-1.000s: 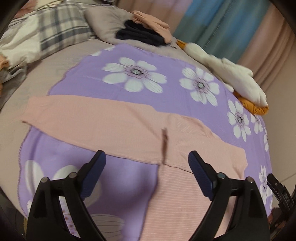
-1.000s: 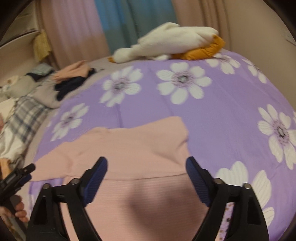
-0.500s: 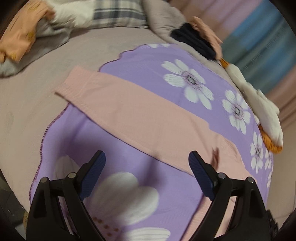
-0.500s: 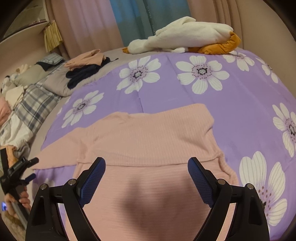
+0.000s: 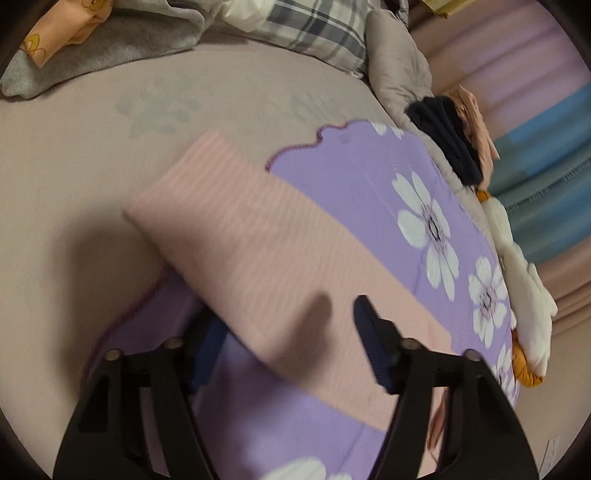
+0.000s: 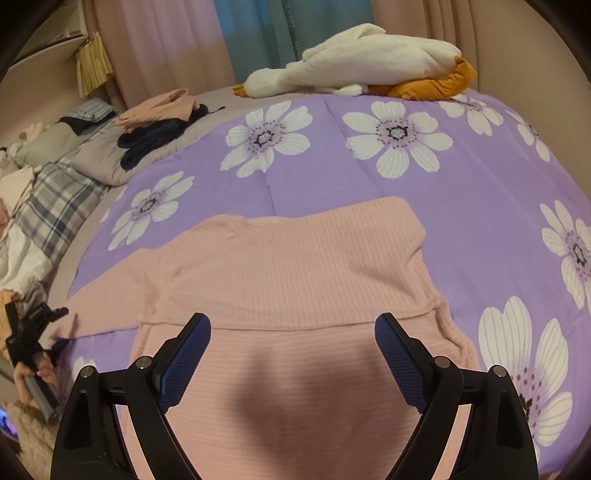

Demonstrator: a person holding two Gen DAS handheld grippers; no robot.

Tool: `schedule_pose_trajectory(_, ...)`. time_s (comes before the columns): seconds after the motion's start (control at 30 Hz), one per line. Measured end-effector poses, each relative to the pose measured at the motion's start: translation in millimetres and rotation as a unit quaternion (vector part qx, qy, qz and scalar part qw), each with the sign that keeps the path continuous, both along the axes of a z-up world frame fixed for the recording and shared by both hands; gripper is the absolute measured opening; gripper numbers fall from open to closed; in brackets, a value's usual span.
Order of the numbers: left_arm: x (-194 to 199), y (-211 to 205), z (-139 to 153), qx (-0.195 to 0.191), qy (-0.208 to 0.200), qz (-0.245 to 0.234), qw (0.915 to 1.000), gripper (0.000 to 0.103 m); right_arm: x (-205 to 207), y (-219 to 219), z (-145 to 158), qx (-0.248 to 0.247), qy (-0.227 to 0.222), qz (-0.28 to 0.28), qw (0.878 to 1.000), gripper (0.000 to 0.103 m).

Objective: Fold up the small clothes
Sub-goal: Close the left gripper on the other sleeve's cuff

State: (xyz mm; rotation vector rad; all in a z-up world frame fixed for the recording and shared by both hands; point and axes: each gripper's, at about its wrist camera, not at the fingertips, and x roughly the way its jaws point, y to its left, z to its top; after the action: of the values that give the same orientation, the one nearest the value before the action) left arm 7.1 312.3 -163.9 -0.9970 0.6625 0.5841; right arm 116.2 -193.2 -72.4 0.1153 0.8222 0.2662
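Observation:
A pink ribbed sweater point(image 6: 295, 266) lies flat on the purple flowered blanket point(image 6: 461, 192), its top part folded down over the body. Its long sleeve point(image 5: 251, 243) stretches off the blanket onto the beige sheet. My left gripper point(image 5: 284, 317) straddles that sleeve near its cuff end. One blue pad point(image 5: 369, 332) sits above the cloth, the other is partly under the sleeve's edge. Its jaws are closing and a gap still shows. My right gripper point(image 6: 291, 321) hangs open over the sweater's body, nothing between its fingers. In the right wrist view the left gripper point(image 6: 33, 328) shows at the far left in a hand point(image 6: 37, 373).
A white and orange plush toy point(image 6: 362, 62) lies at the blanket's far edge. Dark and peach clothes point(image 6: 159, 125) are piled on a grey pillow, with plaid bedding point(image 5: 314, 29) and a grey cloth point(image 5: 103, 48) beyond. Curtains hang behind the bed.
My left gripper slid along the sleeve toward its cuff, dropped lower and rolled; its fingers have drawn closer with the sleeve between them. The right gripper barely moved.

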Motion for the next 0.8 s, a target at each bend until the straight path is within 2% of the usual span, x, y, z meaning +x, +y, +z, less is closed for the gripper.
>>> schedule_pose_trajectory(0.07,2,7,-2,0.001,-0.001,0.012,0.9999,0.036,1,-2,-1,0.004,0.003,-0.004,1.000,0.090)
schedule_pose_trajectory(0.1,3,10,-4,-0.003,-0.005,0.017,0.9998,0.030,2,-3,-2,0.006,0.005,-0.006,1.000,0.090)
schedule_pose_trajectory(0.17,5,17,-8,-0.020,-0.015,0.025,0.9994,0.004,3,-5,-4,0.008,0.007,-0.008,1.000,0.090)
schedule_pose_trajectory(0.2,6,19,-9,-0.030,-0.020,0.026,0.9990,0.004,3,-5,-4,0.007,0.008,-0.010,1.000,0.090)
schedule_pose_trajectory(0.27,7,18,-4,-0.027,-0.028,0.029,0.9988,0.004,4,-8,-5,0.006,0.010,-0.015,1.000,0.090)
schedule_pose_trajectory(0.47,21,-7,46,0.035,-0.071,-0.004,0.9969,0.002,5,-20,-4,0.017,0.007,-0.031,0.999,0.090)
schedule_pose_trajectory(0.57,33,-24,73,0.071,-0.085,-0.031,0.9934,0.002,4,-25,-4,0.022,0.006,-0.037,0.999,0.090)
schedule_pose_trajectory(0.8,62,-75,124,0.104,-0.138,-0.111,0.9787,0.002,1,-36,-3,0.032,0.006,-0.047,0.998,0.090)
